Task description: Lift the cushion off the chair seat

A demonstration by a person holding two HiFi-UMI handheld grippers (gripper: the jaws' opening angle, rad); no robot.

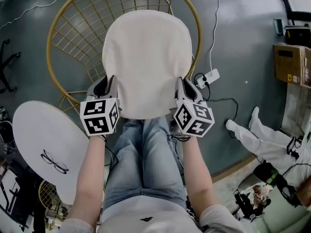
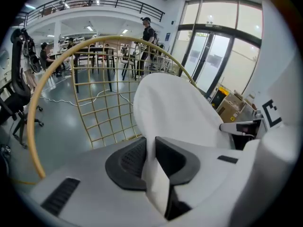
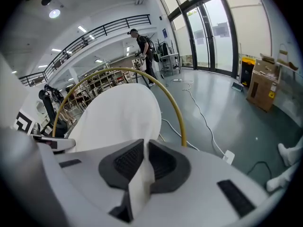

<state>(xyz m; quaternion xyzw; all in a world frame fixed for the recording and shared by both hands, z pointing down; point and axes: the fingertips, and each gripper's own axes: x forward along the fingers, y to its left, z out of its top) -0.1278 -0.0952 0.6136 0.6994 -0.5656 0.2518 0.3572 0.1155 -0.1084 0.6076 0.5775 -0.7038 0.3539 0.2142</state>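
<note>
A round off-white cushion (image 1: 146, 62) hangs in the air above the gold wire chair (image 1: 77, 38), held by its near corners. My left gripper (image 1: 109, 89) is shut on its left edge, and the cushion (image 2: 180, 112) fabric is pinched between the black pads (image 2: 130, 161). My right gripper (image 1: 182, 91) is shut on the right edge, with the cushion (image 3: 118, 117) folded between its pads (image 3: 163, 163). The chair's gold rim (image 2: 35, 112) and wire grid show behind the cushion; the gold rim (image 3: 173, 108) also arcs behind it in the right gripper view.
A round white side table (image 1: 46, 144) with a pair of glasses (image 1: 53, 161) stands at lower left. A power strip (image 1: 208, 76) and cables lie on the grey floor to the right. A cardboard box (image 1: 289, 64) sits far right. A person in white (image 1: 265, 144) is on the floor at right.
</note>
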